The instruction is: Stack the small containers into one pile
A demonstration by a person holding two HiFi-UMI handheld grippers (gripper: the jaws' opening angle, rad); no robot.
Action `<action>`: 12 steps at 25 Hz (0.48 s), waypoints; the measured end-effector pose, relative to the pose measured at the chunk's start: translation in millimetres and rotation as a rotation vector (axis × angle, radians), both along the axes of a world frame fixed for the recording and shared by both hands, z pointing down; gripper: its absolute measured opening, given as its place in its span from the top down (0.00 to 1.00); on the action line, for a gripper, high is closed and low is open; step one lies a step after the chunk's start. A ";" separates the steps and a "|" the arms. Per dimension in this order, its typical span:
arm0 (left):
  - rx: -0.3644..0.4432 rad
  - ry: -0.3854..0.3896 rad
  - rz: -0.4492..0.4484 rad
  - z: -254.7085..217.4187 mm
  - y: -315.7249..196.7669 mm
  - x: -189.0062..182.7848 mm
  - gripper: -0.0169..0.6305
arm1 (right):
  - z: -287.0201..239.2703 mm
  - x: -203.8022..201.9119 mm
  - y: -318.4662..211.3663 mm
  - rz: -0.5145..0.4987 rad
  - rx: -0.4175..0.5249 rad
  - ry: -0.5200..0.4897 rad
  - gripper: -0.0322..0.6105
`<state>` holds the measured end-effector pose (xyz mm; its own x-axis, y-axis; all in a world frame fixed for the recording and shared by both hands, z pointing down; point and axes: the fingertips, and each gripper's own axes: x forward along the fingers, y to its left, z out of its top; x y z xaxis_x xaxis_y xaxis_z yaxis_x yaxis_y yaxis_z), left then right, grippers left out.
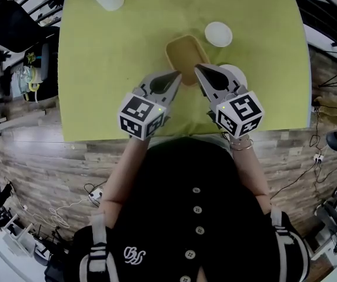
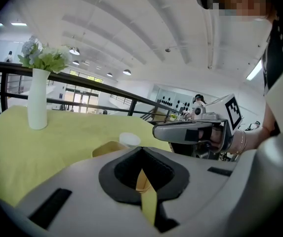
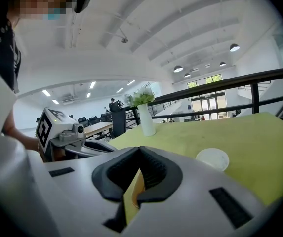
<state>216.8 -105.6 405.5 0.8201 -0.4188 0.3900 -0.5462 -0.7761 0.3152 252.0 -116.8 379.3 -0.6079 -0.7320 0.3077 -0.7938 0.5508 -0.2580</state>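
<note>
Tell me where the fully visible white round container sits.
In the head view the white round container sits on the green tablecloth, just beyond and right of the tan container, ahead of the right gripper.

I hold my left gripper and my right gripper side by side in front of my chest. Their tips angle inward and sit close together. Each gripper's jaws are pressed together. My bare left forearm and right forearm reach forward from my body.
</note>
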 end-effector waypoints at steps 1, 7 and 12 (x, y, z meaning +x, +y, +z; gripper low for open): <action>-0.002 0.004 -0.002 0.2 -0.1 0.1 0.96 | 1.1 0.6 0.5 0.000 -0.002 0.002 0.93; -0.025 0.011 0.005 3.3 -2.0 1.7 0.96 | 6.1 0.2 0.5 -0.029 0.001 0.010 0.93; -0.055 0.008 0.041 9.2 3.4 2.4 0.96 | 11.2 -6.3 2.5 -0.049 -0.008 0.009 0.93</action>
<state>219.2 -102.2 414.7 0.8393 -0.3631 0.4047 -0.5117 -0.7791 0.3622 245.7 -114.3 390.4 -0.6402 -0.6988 0.3191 -0.7682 0.5870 -0.2555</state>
